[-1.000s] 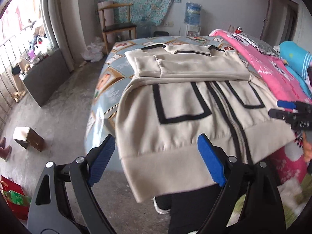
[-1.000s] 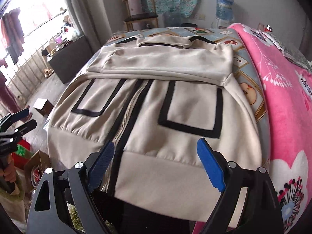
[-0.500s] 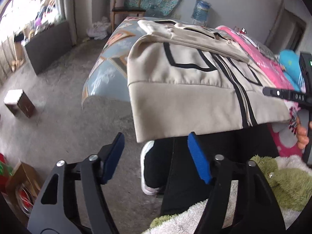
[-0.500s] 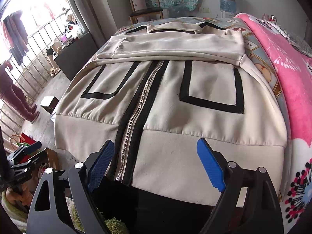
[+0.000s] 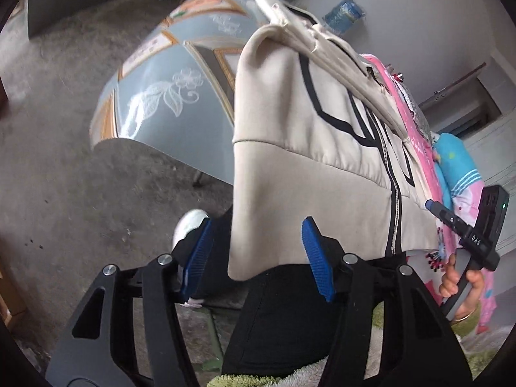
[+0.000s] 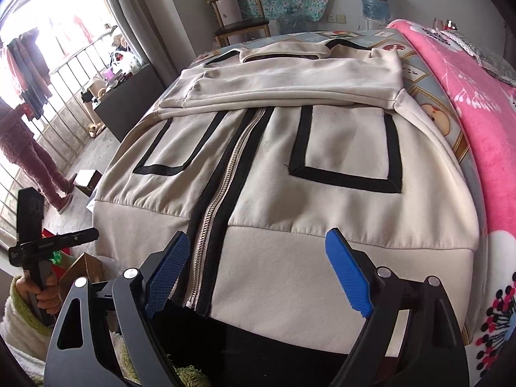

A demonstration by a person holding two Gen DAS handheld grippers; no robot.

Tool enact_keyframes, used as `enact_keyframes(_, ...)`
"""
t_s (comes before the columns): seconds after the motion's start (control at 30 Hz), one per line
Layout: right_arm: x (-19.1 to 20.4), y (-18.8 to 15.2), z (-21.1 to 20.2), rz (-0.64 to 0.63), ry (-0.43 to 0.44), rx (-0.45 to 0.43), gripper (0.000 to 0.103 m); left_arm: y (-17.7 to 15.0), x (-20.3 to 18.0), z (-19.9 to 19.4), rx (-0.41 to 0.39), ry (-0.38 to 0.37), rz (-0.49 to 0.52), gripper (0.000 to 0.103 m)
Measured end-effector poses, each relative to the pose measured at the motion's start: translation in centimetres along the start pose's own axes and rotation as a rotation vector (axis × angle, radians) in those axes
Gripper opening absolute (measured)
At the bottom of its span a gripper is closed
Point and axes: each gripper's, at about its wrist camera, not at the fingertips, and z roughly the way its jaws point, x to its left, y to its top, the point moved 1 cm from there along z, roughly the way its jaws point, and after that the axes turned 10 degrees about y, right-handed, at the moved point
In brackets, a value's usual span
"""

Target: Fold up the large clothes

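Cream zip jacket (image 6: 290, 167) lies front-up on the blue patterned bed sheet (image 5: 161, 96), sleeves folded across the chest, black trim around both pockets, zipper (image 6: 222, 193) running down the middle. Its hem band hangs over the near edge of the bed, toward the person's dark trousers (image 5: 283, 316).

Left gripper (image 5: 254, 254): sits at the jacket's left hem corner, tilted. Jaws have just been closing, now about half open. The hanging hem corner is between the blue pads (image 5: 316, 258), pads not pressing on it, so no grip.

Right gripper (image 6: 258, 271): hovers just above the jacket's hem band, right of the zipper. Jaws wide, nothing held, pads clear of the cloth.

Each gripper also shows in the other's camera, hand on its handle, off either end of the jacket's hem.

Relative to the jacket: pink blanket (image 6: 477, 96) lies beside its right edge, wooden chair (image 6: 240, 22) and blue water jug (image 6: 374, 0) stand beyond the collar, and a cardboard box (image 6: 87, 180) is on the floor off its left side.
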Motion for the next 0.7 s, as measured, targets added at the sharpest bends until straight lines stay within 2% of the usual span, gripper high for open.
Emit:
enact_keyframes(0.1,-0.7,0.1,-0.2,0.018,-0.007,-0.012,0.084,0.4,0.6,1.3,0.047,-0.083,-0.025,0.054)
enact_keyframes(0.17,-1.3,0.3,-0.2,0.035,-0.009,-0.014,0.084,0.4,0.6,2.1,0.073,-0.104,-0.033,0.053)
enact_keyframes(0.2,-1.5,0.3,-0.2,0.041,-0.01,-0.013,0.084,0.3,0.5,2.3,0.086,-0.109,-0.027,0.051)
enact_keyframes(0.23,-1.7,0.4,-0.1,0.045,-0.011,-0.012,0.084,0.2,0.2,2.2,0.093,-0.117,-0.013,0.04)
enact_keyframes(0.33,-1.9,0.6,-0.3,0.043,-0.014,-0.017,0.084,-0.3,-1.0,0.9,0.074,-0.122,0.044,0.035)
enact_keyframes(0.4,-1.6,0.8,-0.5,0.031,0.003,-0.028,0.084,-0.5,-2.0,-0.3,0.046,-0.109,0.078,0.028)
enact_keyframes(0.47,-0.8,0.8,-0.7,-0.004,0.037,-0.042,0.084,-0.4,-3.0,-1.5,0.013,-0.089,0.099,0.02)
enact_keyframes(0.57,3.1,1.1,-1.0,-0.163,0.145,-0.056,0.084,-0.2,-4.0,-3.1,-0.015,-0.042,0.107,0.01)
enact_keyframes(0.7,9.6,0.1,0.5,-0.38,0.321,-0.01,0.084,0.7,-4.6,-4.5,-0.01,-0.035,0.065,0.007)
